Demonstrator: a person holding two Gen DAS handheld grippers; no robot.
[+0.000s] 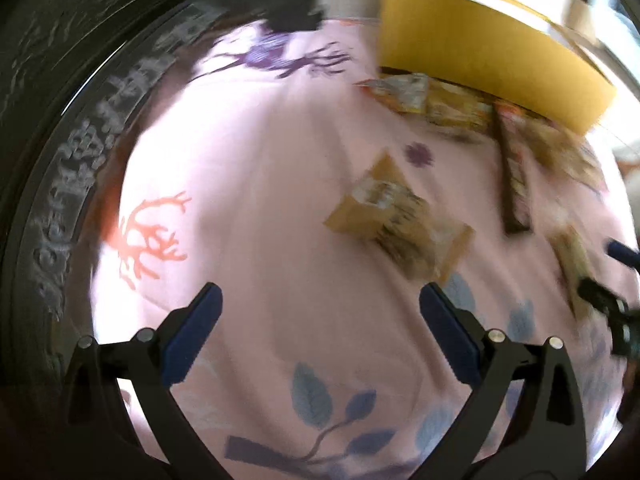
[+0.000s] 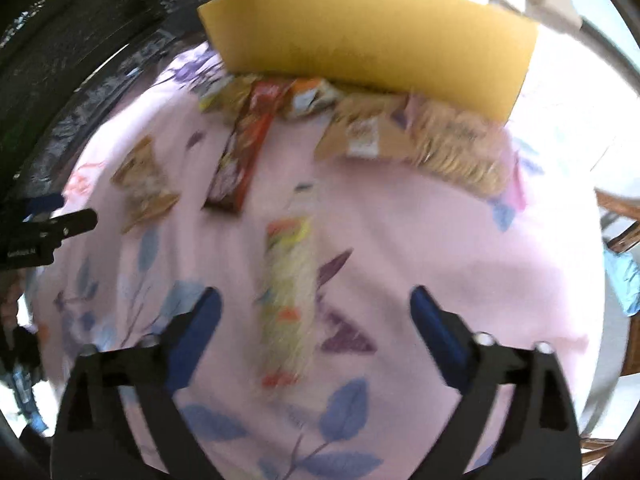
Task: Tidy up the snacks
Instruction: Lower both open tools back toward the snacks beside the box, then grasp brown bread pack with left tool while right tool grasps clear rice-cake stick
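Observation:
Snacks lie on a pink floral cloth (image 1: pixel 260 200). My left gripper (image 1: pixel 320 300) is open and empty, just short of a tan snack packet (image 1: pixel 396 220). A long brown-red bar box (image 1: pixel 516 176) lies to the right of the packet. My right gripper (image 2: pixel 314 304) is open and empty, its jaws astride a long pale snack pack (image 2: pixel 288 292) lying flat on the cloth (image 2: pixel 440 240). The bar box (image 2: pixel 244 156), the tan packet (image 2: pixel 144 184) and a cracker pack (image 2: pixel 452 148) lie beyond. A yellow cardboard box (image 2: pixel 372 44) stands at the back.
More packets (image 1: pixel 432 100) are piled against the yellow box (image 1: pixel 480 52). The right gripper's fingertip shows at the left wrist view's right edge (image 1: pixel 608 308). The left gripper shows at the right wrist view's left edge (image 2: pixel 52 228). A dark patterned surface (image 1: pixel 60 120) borders the cloth on the left.

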